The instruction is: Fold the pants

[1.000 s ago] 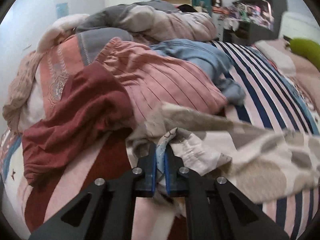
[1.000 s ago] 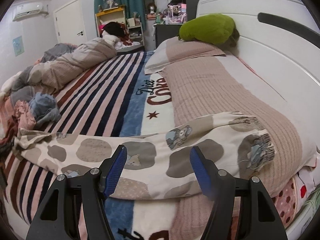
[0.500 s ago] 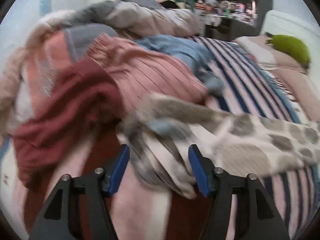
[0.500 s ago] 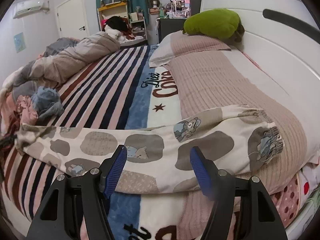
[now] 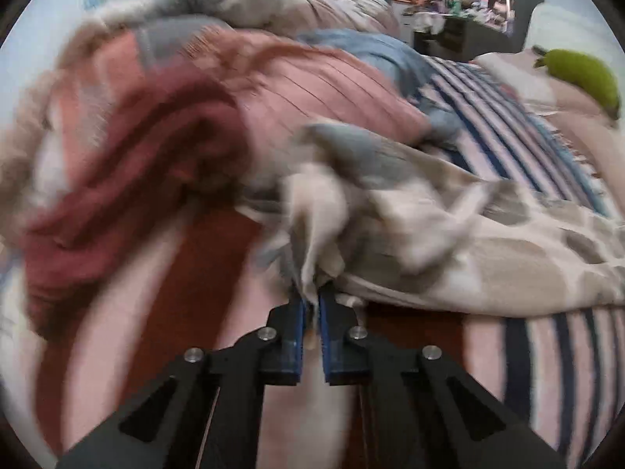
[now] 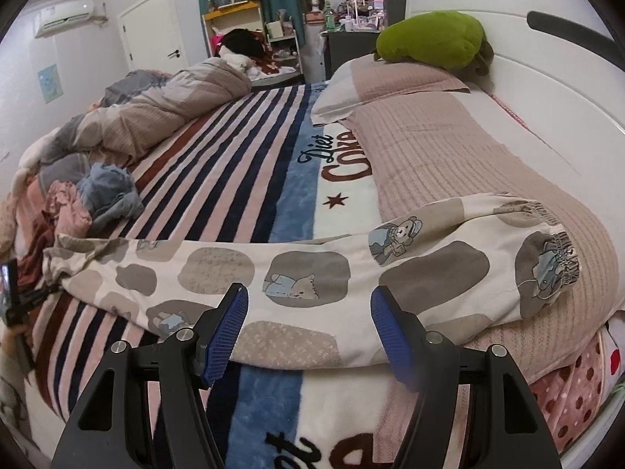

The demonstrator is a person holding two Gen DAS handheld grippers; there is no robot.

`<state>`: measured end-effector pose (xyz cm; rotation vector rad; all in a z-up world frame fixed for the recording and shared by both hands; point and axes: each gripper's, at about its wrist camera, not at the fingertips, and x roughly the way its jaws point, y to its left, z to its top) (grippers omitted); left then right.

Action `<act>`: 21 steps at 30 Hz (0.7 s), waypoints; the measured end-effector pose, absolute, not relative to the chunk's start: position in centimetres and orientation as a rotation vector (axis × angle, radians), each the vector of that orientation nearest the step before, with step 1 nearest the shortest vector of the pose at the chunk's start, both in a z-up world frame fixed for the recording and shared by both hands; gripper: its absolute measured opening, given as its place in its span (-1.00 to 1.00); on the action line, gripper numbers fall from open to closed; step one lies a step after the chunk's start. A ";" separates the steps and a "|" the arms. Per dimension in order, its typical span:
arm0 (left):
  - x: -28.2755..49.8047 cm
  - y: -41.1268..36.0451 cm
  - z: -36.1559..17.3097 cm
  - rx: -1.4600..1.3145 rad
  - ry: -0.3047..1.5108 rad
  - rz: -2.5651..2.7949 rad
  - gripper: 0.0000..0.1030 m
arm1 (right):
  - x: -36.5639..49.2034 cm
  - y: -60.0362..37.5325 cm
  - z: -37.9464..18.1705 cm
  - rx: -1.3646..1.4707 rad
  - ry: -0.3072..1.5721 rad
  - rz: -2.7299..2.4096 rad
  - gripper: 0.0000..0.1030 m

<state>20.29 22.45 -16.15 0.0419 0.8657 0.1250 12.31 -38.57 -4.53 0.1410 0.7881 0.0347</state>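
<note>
While the pants (image 6: 304,273) lie stretched across the striped blanket (image 6: 234,172), cream with grey-brown patches and little bear prints, I have their bunched end pinched in my left gripper (image 5: 311,305), its blue pads nearly together with a fold of the cloth (image 5: 312,234) rising out between them; that view is blurred; my right gripper (image 6: 308,324) hangs spread wide just in front of the middle of the leg, gripping nothing; the elastic cuff (image 6: 554,265) rests up on the knitted beige cover (image 6: 449,148); beside my left hand sits a heap of clothes (image 5: 156,148), maroon, pink and blue; a green plush toy (image 6: 433,39) sits by the headboard (image 6: 547,58)
</note>
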 end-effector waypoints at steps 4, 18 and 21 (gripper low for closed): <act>21.3 24.0 -15.4 0.099 0.900 0.209 -0.94 | 12.5 -39.0 -4.5 0.173 0.789 0.036 0.19; 20.1 19.4 -12.1 0.006 0.884 -0.109 0.08 | 12.3 -37.0 -4.1 0.171 0.767 0.073 0.19; 21.8 18.0 -14.7 -0.002 0.929 -0.100 0.08 | 12.0 -37.0 -4.4 0.191 0.773 0.080 0.19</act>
